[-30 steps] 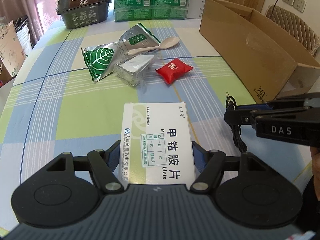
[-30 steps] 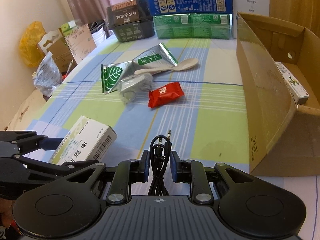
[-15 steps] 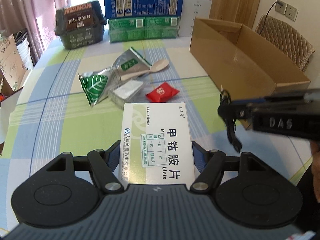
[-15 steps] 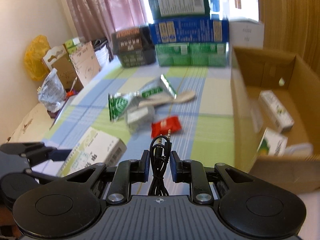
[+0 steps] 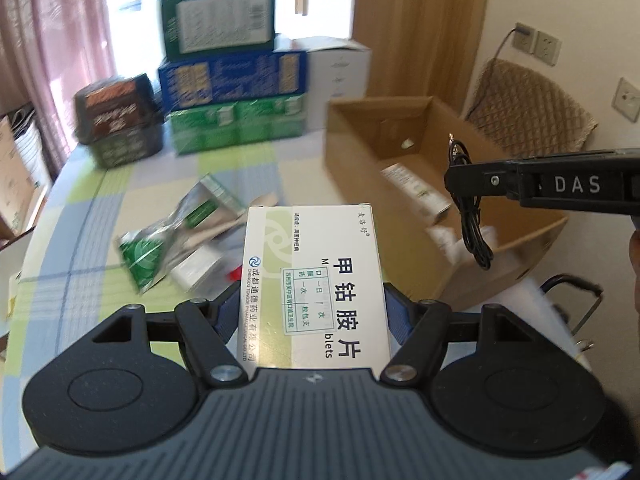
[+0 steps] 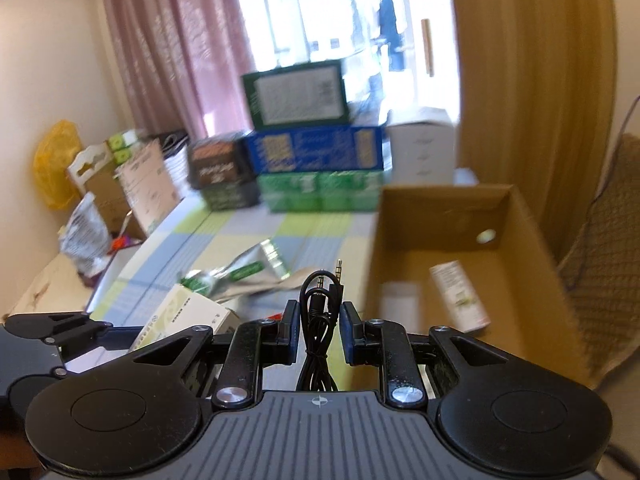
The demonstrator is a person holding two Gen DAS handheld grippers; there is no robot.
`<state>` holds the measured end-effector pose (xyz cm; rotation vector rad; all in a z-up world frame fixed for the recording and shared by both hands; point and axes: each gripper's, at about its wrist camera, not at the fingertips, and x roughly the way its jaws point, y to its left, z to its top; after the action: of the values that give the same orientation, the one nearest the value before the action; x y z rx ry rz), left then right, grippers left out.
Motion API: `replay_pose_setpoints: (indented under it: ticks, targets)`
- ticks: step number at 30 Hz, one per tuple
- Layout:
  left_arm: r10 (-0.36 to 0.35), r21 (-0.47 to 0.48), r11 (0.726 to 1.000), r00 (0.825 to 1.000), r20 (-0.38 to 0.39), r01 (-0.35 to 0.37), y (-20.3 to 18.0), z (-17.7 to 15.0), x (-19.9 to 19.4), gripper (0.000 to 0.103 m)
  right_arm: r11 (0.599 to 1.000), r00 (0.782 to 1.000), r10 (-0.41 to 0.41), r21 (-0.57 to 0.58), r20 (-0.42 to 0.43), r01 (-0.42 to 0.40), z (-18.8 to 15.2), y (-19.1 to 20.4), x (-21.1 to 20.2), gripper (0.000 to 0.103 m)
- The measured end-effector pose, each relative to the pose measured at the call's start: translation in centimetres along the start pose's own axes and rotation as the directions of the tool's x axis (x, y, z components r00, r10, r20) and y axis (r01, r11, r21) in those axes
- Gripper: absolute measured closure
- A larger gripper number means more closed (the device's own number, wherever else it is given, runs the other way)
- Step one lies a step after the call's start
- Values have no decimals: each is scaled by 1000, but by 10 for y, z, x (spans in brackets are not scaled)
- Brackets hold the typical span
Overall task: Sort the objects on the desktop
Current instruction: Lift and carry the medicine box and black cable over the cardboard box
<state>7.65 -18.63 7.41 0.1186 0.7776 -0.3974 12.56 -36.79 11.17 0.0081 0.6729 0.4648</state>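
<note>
My left gripper point(image 5: 310, 312) is shut on a white medicine box point(image 5: 316, 280) with blue Chinese print, held up above the checked tablecloth point(image 5: 80, 240). My right gripper point(image 6: 319, 332) is shut on a coiled black audio cable point(image 6: 320, 308) whose plugs stick up between the pads. In the left wrist view the right gripper point(image 5: 456, 178) reaches in from the right with the cable point(image 5: 470, 224) dangling over the open cardboard box point(image 5: 360, 148). The left gripper point(image 6: 92, 336) and its medicine box point(image 6: 180, 316) show at the lower left of the right wrist view.
The cardboard box point(image 6: 516, 216) holds small cartons point(image 6: 460, 296). On the table lie green-and-silver pouches point(image 5: 176, 236), a wooden spoon point(image 5: 236, 224) and a red sachet point(image 5: 234, 276). Stacked cartons point(image 5: 232, 80) and a dark box point(image 5: 116, 120) stand at the far edge. A wicker chair point(image 5: 532, 108) is right.
Both grippers have risen from the table with the medicine box and the cable still in their grip. The cardboard box's inside has come into view, and the right gripper now hangs over it.
</note>
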Motion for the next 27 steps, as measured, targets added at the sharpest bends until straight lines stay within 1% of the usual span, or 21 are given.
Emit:
replay_pose_setpoints:
  ticks: [6,13,20,27]
  targets:
    - [-74,25,997,997,25,73,-47,37,15,36,997,997,-79,17,7,79,12,-57,-16,85]
    - [-119,45,992,992,33,118,-89,68,39,36,991,992,-129,42,-11,129,9,-105,-15,85]
    - [-137,40,990,991,12,136,-103,81,69,36,986,988,-150,72,-44,153,4,-137,-2,85]
    - [-145,36,989,989,-1,145,-109,83,87,36,984,986,-154,83,-64,159,0,-151,10,85]
